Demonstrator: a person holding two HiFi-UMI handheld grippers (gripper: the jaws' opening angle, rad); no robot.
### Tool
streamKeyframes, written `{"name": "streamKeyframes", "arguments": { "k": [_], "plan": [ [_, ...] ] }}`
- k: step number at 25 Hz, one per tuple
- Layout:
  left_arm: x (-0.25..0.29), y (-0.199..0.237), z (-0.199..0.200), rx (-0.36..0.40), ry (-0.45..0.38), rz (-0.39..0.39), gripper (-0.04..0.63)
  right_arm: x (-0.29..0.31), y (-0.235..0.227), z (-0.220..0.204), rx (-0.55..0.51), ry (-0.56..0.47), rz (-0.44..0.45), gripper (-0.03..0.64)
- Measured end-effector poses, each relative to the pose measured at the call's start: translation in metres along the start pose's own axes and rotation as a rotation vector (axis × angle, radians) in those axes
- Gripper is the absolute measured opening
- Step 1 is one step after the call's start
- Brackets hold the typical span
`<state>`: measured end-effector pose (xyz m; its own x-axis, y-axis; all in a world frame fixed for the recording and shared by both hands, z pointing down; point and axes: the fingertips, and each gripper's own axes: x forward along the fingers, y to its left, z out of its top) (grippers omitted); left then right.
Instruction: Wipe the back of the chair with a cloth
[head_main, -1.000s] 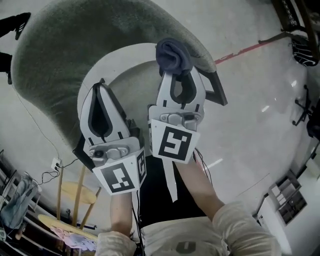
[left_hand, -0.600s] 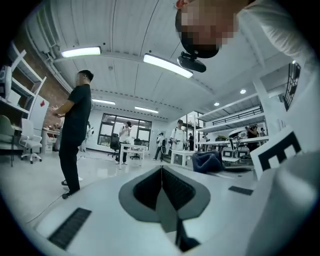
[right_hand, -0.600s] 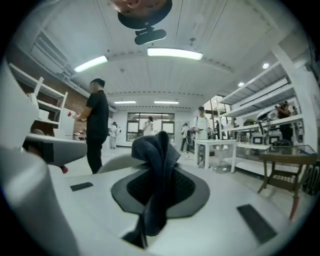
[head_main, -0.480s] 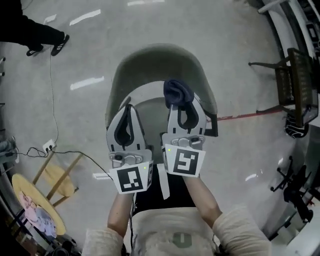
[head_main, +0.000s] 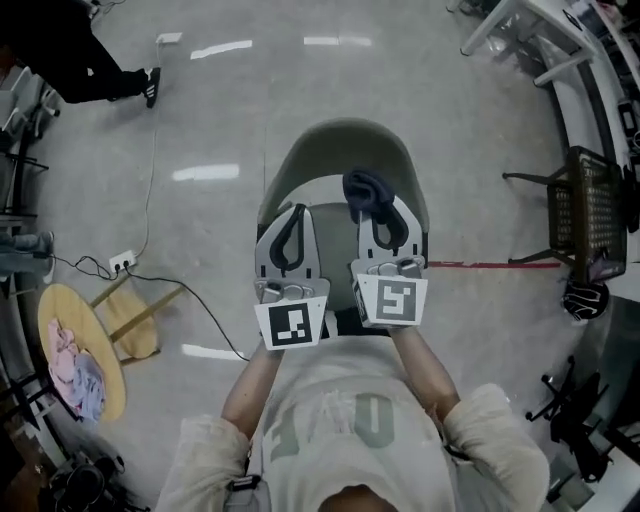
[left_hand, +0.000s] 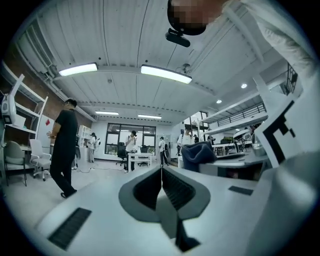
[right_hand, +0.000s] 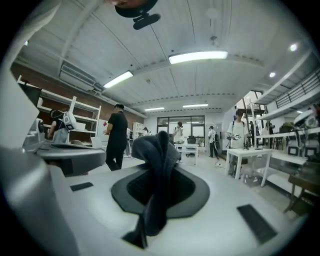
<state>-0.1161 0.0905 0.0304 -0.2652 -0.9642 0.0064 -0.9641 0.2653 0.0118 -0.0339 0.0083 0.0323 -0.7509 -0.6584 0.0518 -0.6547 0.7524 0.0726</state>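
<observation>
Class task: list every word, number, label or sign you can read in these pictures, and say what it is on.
No text reads clearly.
Print on the shirt: too blurred to read.
Cubes on left gripper and right gripper: square marker patterns, no words.

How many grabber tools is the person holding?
2. The left tool is on the person's left, shut with nothing in it. The right tool is beside it, gripping the dark cloth. None seems hidden.
</observation>
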Motion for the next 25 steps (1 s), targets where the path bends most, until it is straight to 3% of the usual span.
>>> {"name": "streamKeyframes", "arguments": {
  "k": [3,8,25],
  "plan": [
    [-0.005,0.003,0.028,-0.030,-0.063,0.019,0.015,-0.006,0.009,0.018,-0.018,-0.009,0.029,0.058],
    [-0.006,0.006,0.047,-0.011,-0.102,0.013,0.015,-0.015,0.017,0.035,-0.032,-0.016,0.047,0.058],
    [0.009,0.006,0.057,-0.044,-0.131,-0.008,0.017,-0.021,0.022,0.035,-0.018,0.015,0.049,0.058]
  ]
}}
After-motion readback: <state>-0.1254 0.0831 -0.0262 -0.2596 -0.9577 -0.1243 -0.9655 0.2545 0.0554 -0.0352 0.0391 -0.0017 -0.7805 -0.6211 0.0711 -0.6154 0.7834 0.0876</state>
